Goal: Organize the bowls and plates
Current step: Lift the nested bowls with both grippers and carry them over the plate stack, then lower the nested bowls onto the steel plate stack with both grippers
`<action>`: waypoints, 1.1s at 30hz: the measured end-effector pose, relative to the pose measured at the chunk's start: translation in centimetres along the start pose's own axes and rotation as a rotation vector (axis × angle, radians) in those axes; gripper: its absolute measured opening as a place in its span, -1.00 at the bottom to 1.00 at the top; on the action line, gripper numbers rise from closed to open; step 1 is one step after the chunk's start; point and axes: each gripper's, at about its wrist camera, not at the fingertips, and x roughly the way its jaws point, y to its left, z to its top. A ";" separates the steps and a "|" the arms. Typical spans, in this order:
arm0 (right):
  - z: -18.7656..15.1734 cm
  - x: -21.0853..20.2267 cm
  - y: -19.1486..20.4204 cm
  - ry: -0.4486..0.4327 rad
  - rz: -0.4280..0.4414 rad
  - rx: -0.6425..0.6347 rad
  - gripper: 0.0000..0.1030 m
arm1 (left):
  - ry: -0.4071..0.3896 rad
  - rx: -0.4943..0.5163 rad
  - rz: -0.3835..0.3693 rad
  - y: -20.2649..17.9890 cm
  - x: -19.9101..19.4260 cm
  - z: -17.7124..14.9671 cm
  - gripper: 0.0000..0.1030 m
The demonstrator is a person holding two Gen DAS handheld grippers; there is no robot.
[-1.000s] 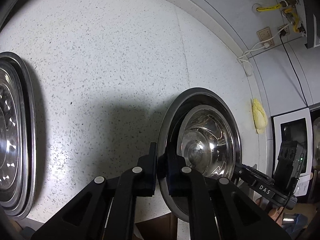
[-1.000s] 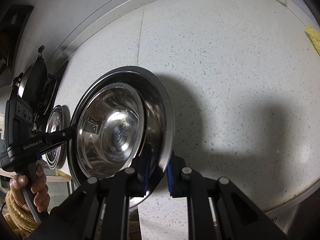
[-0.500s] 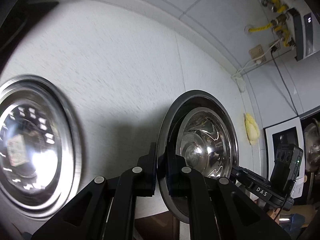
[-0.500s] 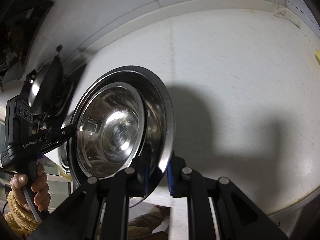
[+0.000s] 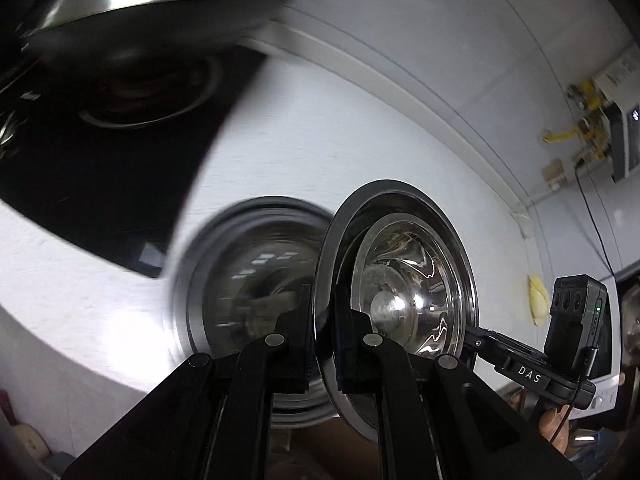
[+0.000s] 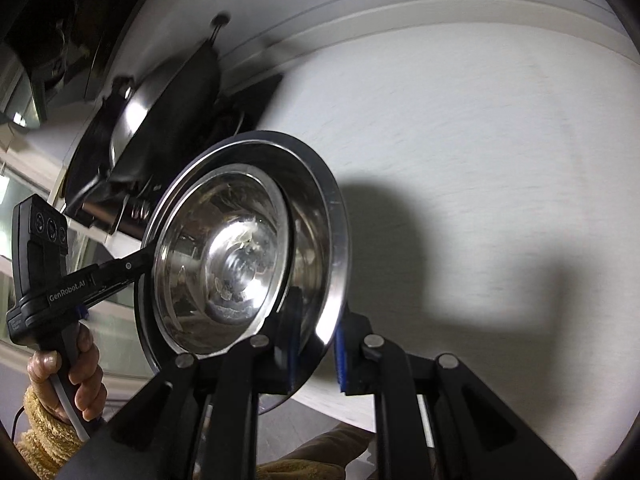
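Nearby, wok (image 5: 152, 4) overhangs stove (image 5: 92, 152).

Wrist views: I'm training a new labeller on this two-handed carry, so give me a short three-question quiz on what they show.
1. True or false: both claws grip the rim of the same steel plate.
2. What sits inside that plate?
3. In the left wrist view, the blurred dish stack on the counter lies: A) left of the carried plate, B) right of it.

Key: 1. True: the left claw and the right claw pinch opposite edges. 2. A smaller steel bowl. 3. A.
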 end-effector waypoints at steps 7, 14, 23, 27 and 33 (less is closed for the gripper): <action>0.0 4.2 2.4 0.052 -0.028 -0.012 -0.73 | 0.020 -0.050 -0.004 4.7 1.4 0.2 -0.89; -0.3 6.6 3.1 0.077 -0.071 0.015 -0.72 | 0.066 -0.061 -0.018 6.9 4.1 0.5 -0.89; -0.5 6.9 3.8 0.057 -0.095 0.023 -0.69 | 0.079 -0.025 -0.018 6.9 5.3 1.1 -0.89; -0.7 6.9 3.9 0.050 -0.106 0.028 -0.69 | 0.085 -0.019 -0.026 7.0 5.6 1.4 -0.89; -1.0 6.8 4.5 0.042 -0.134 0.025 -0.69 | 0.086 -0.002 -0.024 7.0 5.3 1.5 -0.89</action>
